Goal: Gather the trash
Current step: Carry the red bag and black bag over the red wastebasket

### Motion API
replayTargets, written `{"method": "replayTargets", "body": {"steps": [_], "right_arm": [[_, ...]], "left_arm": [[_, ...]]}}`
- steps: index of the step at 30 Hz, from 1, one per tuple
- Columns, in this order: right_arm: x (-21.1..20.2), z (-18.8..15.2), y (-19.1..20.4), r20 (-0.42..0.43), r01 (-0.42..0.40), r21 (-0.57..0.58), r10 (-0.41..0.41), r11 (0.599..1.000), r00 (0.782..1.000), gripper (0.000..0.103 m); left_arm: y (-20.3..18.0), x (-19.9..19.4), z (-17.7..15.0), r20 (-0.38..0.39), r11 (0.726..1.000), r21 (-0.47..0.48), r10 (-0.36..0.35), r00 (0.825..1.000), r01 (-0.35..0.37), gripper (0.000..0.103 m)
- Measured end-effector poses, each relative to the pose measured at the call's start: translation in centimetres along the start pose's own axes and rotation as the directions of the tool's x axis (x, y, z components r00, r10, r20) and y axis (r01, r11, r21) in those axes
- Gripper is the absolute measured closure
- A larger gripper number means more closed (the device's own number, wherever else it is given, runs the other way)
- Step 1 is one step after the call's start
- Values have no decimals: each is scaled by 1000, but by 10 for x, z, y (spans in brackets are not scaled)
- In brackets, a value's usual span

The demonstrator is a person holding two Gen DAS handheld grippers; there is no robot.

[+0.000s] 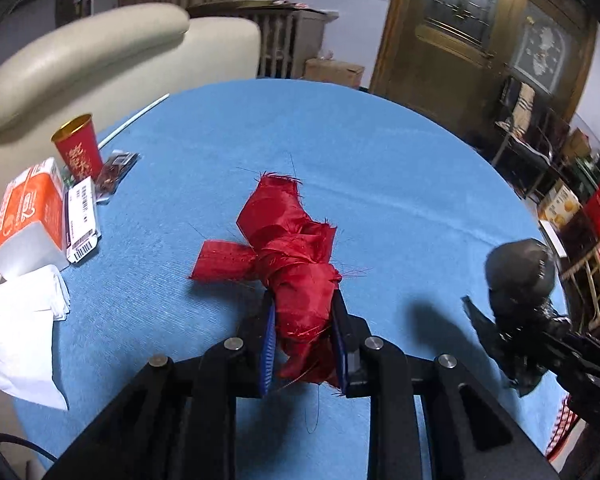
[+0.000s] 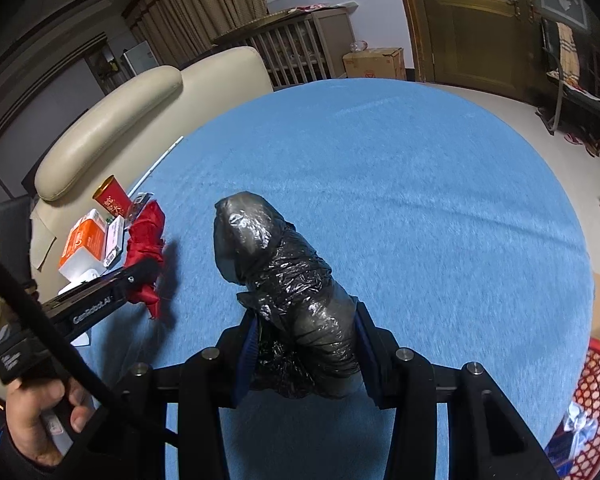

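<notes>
Red fabric scrap (image 1: 290, 264), crumpled and frayed, sat pinched between the jaws of the left gripper (image 1: 304, 344); blue pads pressed on both its sides, jaws narrowed close. Its far end and one loose flap hung out past the fingertips above the blue counter (image 1: 380, 152). In the right wrist view the same scrap (image 2: 146, 248) showed at the tip of the left gripper (image 2: 140, 276), near the counter's left edge.

Black plastic bundle (image 2: 288, 280), a roll of crinkled shiny film, was clamped in the right gripper (image 2: 304, 344); jaws stood partly open, pads against its sides, rounded end sticking out forward over the counter (image 2: 420, 200). Left wrist view caught it (image 1: 518, 268) at the right, well apart from the red scrap.

At the counter's left edge: red paper cup (image 1: 78, 148) upright, orange-and-white tissue pack (image 1: 28, 220), a white barcoded box (image 1: 82, 216) just beside it, a dark snack wrapper (image 1: 114, 170), loose white tissues (image 1: 24, 320), a thin white straw (image 1: 134, 120).

A hand (image 2: 40, 412) gripped the left gripper's handle. Red mesh basket (image 2: 596, 396) sat below the counter's right rim. Cream sofa (image 1: 100, 52) behind.
</notes>
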State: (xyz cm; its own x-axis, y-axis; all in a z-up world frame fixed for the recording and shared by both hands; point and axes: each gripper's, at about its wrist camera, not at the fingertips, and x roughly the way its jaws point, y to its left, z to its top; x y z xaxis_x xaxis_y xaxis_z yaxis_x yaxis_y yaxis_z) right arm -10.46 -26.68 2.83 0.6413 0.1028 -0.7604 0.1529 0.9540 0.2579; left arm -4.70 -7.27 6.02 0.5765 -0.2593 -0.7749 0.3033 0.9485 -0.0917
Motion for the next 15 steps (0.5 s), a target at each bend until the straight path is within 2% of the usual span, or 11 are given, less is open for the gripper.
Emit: {"method": "replayTargets", "body": {"steps": [15], "right_arm": [[-37, -30, -35, 27, 34, 90, -36, 995, 999, 56]], "left_arm": [[-54, -18, -13, 0, 993, 100, -58, 998, 58, 77]]}}
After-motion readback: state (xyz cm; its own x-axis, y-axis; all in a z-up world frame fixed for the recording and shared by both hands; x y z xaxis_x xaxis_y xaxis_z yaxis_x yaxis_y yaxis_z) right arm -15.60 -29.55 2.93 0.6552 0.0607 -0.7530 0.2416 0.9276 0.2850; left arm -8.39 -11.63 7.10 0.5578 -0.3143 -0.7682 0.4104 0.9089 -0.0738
